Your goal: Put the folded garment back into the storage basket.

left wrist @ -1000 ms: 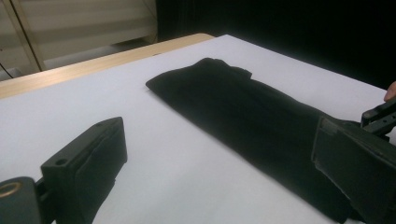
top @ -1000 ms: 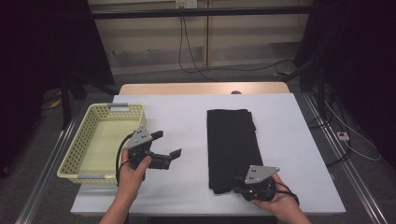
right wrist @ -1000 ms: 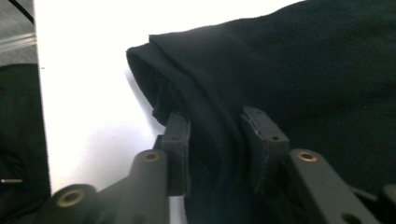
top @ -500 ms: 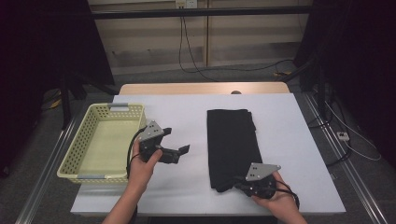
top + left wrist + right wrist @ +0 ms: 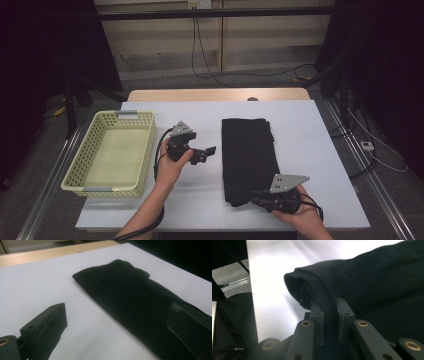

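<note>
A black folded cloth (image 5: pixel 249 147) lies lengthwise on the white table (image 5: pixel 310 125), right of centre. My right gripper (image 5: pixel 256 197) is at the cloth's near edge, shut on a fold of it. In the right gripper view the cloth (image 5: pixel 374 277) humps up from between the pressed jaws of that gripper (image 5: pixel 329 315). My left gripper (image 5: pixel 208 152) hovers just left of the cloth, jaws open and pointing at its long edge. In the left gripper view the open jaws of that gripper (image 5: pixel 117 325) stand wide apart, nothing between them, with the cloth (image 5: pixel 130 295) ahead and the right jaw over its edge.
A pale yellow plastic basket (image 5: pixel 149 145) stands at the table's left with nothing in it. Bare white tabletop lies between the basket and the cloth and to the right of the cloth. Metal rails run along both sides of the table.
My left gripper has moved right, from beside the basket to near the cloth's left edge. The right gripper has kept its place at the cloth's near edge.
</note>
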`<state>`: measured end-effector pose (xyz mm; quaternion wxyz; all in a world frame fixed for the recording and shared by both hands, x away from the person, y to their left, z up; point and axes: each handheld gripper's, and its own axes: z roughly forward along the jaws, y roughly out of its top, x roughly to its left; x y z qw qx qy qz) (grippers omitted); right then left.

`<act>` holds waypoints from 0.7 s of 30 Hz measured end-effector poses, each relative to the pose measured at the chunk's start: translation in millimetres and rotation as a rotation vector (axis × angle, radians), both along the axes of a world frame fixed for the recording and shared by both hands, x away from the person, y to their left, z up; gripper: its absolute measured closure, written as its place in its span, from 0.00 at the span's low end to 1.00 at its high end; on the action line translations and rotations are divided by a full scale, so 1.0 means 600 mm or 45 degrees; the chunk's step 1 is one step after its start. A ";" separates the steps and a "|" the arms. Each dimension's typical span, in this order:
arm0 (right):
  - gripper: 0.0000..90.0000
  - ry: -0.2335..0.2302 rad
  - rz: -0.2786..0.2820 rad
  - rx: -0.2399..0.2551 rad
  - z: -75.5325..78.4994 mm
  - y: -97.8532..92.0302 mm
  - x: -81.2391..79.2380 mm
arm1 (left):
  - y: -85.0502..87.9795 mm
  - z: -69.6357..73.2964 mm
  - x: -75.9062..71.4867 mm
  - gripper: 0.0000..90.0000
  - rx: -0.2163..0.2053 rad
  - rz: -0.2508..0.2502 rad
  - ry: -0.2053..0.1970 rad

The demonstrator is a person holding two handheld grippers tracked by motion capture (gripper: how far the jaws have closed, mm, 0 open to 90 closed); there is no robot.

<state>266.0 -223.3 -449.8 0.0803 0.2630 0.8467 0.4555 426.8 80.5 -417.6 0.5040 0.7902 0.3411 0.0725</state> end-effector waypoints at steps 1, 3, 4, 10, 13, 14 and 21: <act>0.88 0.003 0.008 0.007 0.000 0.000 0.000 | -0.004 -0.002 0.004 0.03 0.007 0.005 0.009; 0.88 0.012 0.026 0.024 0.001 0.003 -0.001 | -0.013 -0.007 0.014 0.03 0.031 0.012 0.019; 0.88 0.012 0.026 0.024 0.001 0.003 -0.001 | -0.018 -0.009 0.019 0.03 0.044 0.020 0.025; 0.88 0.002 0.047 0.025 0.001 0.008 -0.003 | -0.051 -0.024 0.049 0.05 0.080 0.053 0.078; 0.88 0.001 0.058 0.033 0.003 0.007 -0.004 | -0.067 -0.033 0.064 0.06 0.131 0.048 0.069; 0.88 0.003 0.062 0.036 0.003 0.007 -0.005 | -0.071 -0.036 0.068 0.08 0.139 0.055 0.066; 0.88 0.001 0.107 0.053 0.003 0.011 -0.007 | -0.096 -0.045 0.089 0.18 0.168 0.046 0.053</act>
